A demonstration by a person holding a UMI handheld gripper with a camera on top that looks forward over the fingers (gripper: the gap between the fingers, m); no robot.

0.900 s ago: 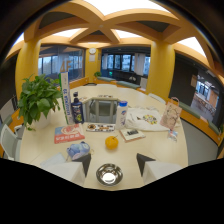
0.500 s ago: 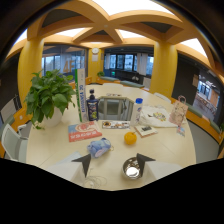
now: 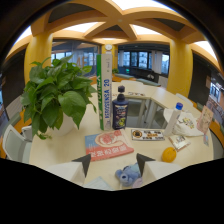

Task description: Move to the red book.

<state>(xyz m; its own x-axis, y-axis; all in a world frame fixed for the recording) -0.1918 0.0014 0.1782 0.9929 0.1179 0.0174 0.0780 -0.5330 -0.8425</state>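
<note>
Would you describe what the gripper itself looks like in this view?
Only the gripper tips show: two dark, pointed, wedge-shaped fingers rising from a black body that fills the foreground. No cables, markings, hand or sleeve are visible.

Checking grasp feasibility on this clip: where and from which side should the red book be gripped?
The red book lies flat on the table, just beyond the open gripper. Probably best to pinch its near edge from the gripper's side, since a flat-lying book offers only thin edges.

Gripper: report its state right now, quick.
Gripper: open, holding nothing. The blue toy lies between its fingertips, untouched; the red book lies just ahead of them.
</note>
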